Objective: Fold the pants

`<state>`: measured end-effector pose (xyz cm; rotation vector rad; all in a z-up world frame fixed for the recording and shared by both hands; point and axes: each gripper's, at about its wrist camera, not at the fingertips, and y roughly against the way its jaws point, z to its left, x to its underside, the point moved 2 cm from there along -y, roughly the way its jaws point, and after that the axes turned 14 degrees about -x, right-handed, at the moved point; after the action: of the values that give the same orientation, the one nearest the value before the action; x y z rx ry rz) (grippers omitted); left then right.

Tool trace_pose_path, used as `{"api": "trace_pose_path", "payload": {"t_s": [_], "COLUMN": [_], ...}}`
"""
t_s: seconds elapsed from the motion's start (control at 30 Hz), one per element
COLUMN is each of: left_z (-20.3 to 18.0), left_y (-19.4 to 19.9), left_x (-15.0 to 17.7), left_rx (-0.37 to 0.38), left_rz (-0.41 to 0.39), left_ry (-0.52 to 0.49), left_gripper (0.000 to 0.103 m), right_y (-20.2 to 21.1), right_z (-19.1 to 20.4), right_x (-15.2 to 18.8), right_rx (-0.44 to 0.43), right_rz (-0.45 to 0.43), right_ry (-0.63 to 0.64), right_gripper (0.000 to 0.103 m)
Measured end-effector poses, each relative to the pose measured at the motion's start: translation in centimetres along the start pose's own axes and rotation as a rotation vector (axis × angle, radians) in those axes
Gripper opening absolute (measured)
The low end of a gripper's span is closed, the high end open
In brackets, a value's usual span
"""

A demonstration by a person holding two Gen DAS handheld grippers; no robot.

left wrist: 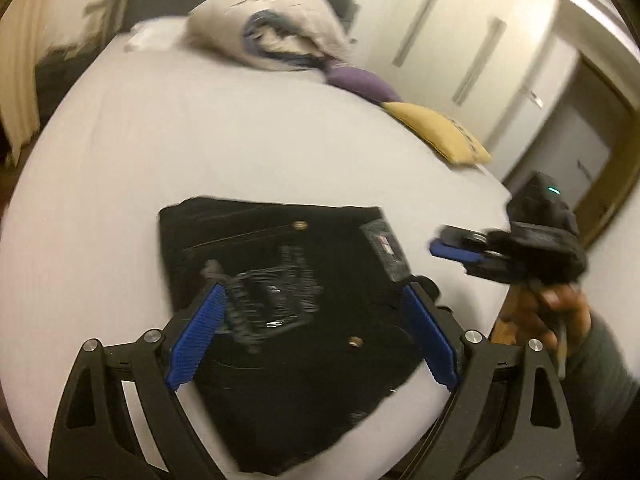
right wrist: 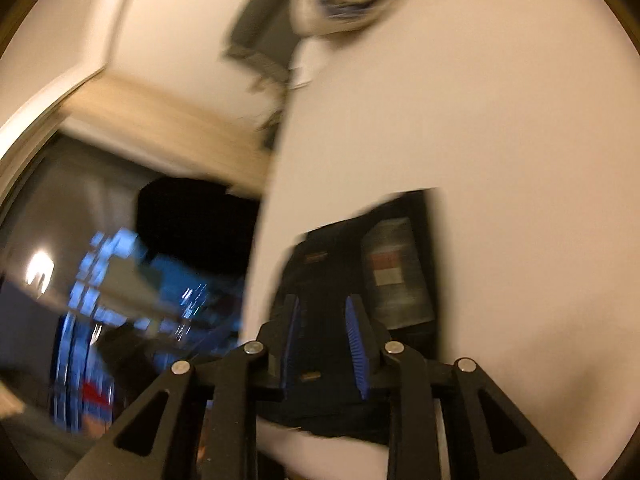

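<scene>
— Where are the pants?

— The black pants [left wrist: 288, 312] lie folded in a neat square on the white bed [left wrist: 200, 140], close to its near edge. A gray label [left wrist: 386, 250] shows on top.

— What is the left gripper [left wrist: 316, 332] doing?

— Its blue pads [left wrist: 196, 338] are spread wide apart over the pants. Nothing is pinched between them.

— And the right gripper [right wrist: 322, 340]?

— Its pads stand a little way apart, with a gap you can see. The right view is blurry, but I think it holds nothing. A hand [left wrist: 548, 312] carries it, off to the right side of the pants.

— What else is on the bed?

— A rumpled blanket [left wrist: 276, 28], a purple pillow [left wrist: 360, 82] and a yellow pillow [left wrist: 438, 132], far from the pants.
</scene>
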<state>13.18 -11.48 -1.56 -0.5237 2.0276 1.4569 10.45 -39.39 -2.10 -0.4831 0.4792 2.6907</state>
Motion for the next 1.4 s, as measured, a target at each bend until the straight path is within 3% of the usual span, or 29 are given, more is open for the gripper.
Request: {"api": "trace_pose_path", "payload": {"t_s": [0.1, 0.17, 0.2, 0.23, 0.27, 0.43, 0.5, 0.57, 0.63, 0.73, 0.83, 1.0, 1.17, 1.3, 1.4], "left_z": [1.8, 3.0, 3.4, 3.6, 4.1, 8.3, 9.9, 11.3, 12.4, 13.0, 12.1, 10.1, 10.2, 8.8, 7.2], "left_y": [-1.0, -1.7, -2.1, -2.9, -3.4, -8.0, -10.2, -12.7, -14.8, -14.2, -12.4, -8.7, -6.3, -5.0, -4.0], "left_x": [-1.1, -1.7, -1.9, -2.1, -2.3, -4.5, -5.5, -5.7, -4.8, -3.4, -1.5, 4.1, 6.6, 7.7, 8.0], "left_rx": [0.051, 0.113, 0.134, 0.162, 0.184, 0.295, 0.342, 0.388, 0.379, 0.398, 0.432, 0.413, 0.437, 0.378, 0.291], "left_rz": [0.006, 0.026, 0.041, 0.071, 0.085, 0.171, 0.203, 0.258, 0.307, 0.28, 0.269, 0.273, 0.288, 0.255, 0.197], "left_ry": [0.051, 0.079, 0.093, 0.103, 0.113, 0.218, 0.265, 0.316, 0.335, 0.345, 0.297, 0.177, 0.174, 0.078, -0.078], "left_gripper": [0.088, 0.086, 0.085, 0.084, 0.08, 0.073, 0.059, 0.033, 0.019, 0.019, 0.019, 0.019, 0.019, 0.019, 0.019], "right_y": [-3.2, -4.1, -3.7, -3.0, -2.1, -0.5, -1.0, -0.7, -0.8, -0.2, -0.6, -1.2, -1.4, -1.4, -1.3], "right_z": [-1.0, -4.6, -5.8, -6.3, -6.5, -6.8, -7.2, -7.5, -7.5, -7.3, -6.8, -5.7, -5.3, -4.9, -3.9], "right_x": [1.3, 3.0, 3.8, 4.1, 4.5, 4.9, 4.7, 4.7, 4.7, 5.2, 5.5, 5.7, 6.1, 6.6, 6.7], "right_rx": [0.035, 0.135, 0.153, 0.135, 0.101, 0.107, 0.109, 0.115, 0.121, 0.132, 0.136, 0.158, 0.16, 0.16, 0.18], "right_rz": [0.109, 0.166, 0.157, 0.128, 0.094, 0.07, 0.066, 0.061, 0.058, 0.057, 0.055, 0.049, 0.032, 0.013, 0.022], "right_ry": [-0.016, -0.116, -0.143, -0.151, -0.17, -0.194, -0.204, -0.203, -0.202, -0.192, -0.191, -0.178, -0.167, -0.16, -0.138], "right_gripper": [0.027, 0.024, 0.005, 0.0, 0.0, 0.0, 0.0, 0.0, 0.0, 0.0, 0.0, 0.0, 0.0, 0.0, 0.0]}}
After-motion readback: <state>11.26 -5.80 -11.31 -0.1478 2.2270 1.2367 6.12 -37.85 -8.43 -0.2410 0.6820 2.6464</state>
